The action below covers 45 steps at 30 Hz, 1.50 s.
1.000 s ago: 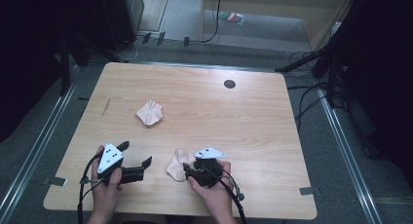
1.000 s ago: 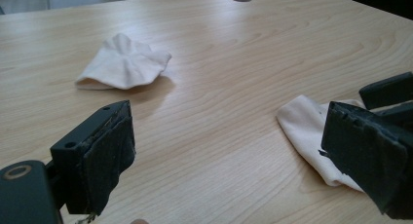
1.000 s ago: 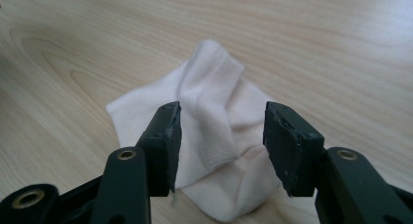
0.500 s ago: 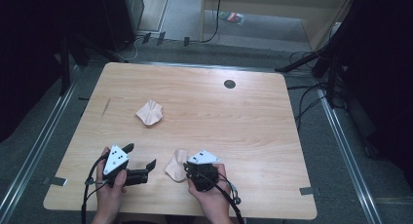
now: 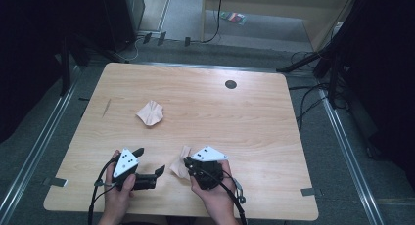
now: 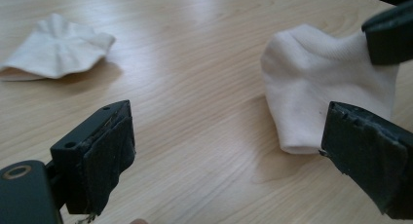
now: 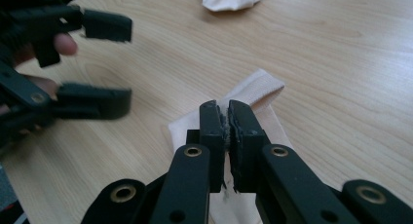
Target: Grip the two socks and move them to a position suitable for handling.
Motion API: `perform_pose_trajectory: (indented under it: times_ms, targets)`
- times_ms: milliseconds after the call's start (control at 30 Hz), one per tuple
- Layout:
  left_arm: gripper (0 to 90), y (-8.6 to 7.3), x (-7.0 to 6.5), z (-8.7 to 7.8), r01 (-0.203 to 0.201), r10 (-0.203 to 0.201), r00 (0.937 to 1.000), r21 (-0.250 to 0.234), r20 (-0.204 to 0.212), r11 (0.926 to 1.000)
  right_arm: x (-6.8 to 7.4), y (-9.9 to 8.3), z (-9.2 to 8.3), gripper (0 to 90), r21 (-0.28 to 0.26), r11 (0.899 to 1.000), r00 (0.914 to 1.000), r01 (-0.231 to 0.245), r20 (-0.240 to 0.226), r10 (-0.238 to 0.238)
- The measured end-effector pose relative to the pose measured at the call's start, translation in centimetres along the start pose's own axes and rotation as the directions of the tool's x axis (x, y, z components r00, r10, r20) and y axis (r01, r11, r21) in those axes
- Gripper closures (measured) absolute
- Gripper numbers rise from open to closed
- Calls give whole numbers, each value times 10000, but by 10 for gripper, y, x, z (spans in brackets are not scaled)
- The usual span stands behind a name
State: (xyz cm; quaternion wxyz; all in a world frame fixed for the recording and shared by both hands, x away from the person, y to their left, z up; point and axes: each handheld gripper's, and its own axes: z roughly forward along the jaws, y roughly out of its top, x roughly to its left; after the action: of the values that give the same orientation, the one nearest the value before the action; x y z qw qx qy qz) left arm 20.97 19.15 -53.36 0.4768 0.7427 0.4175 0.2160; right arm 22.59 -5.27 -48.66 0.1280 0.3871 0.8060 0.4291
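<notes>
A pale sock [image 5: 179, 167] lies near the table's front edge, and my right gripper [image 5: 187, 162] is shut on it. In the right gripper view the jaws [image 7: 223, 112] meet with the sock's fabric [image 7: 258, 90] pinched between the pads. In the left gripper view that sock [image 6: 316, 92] stands raised off the wood on one side under a right jaw. My left gripper [image 5: 149, 161] is open just left of it, its pads [image 6: 107, 151] wide apart with nothing between them. A second, crumpled sock [image 5: 150, 112] rests farther back.
The wooden table [image 5: 244, 122] has a dark round grommet [image 5: 230, 84] near its far edge. Cables and dark stands crowd the floor on the right, and metal rails run along both sides.
My right gripper's jaws have shut on the near sock and raised it a little. The left gripper has stayed open beside it, shifting slightly toward the sock.
</notes>
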Motion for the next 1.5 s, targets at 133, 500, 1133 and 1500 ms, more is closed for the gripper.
perform_pose_trajectory:
  times_ms: [133,500,1133,1500]
  targets:
    - [57,-2,-8,9,-54,30,9973,324,732,9995,1,5,-5,867,-208,9998,10000,37,-81,-38]
    - [58,-4,-30,28,-374,152,9794,1066,2015,9936,5,17,-20,868,-707,9975,9989,75,-447,-107]
    - [880,8,-26,3,-1536,1488,9782,-228,-1446,9879,11,30,-42,876,-1344,9898,9936,468,-955,-599]
    - [891,-3,-51,5,-3916,4028,8755,966,-2670,9151,-16,9,-15,881,-251,9996,9995,150,-291,-157]
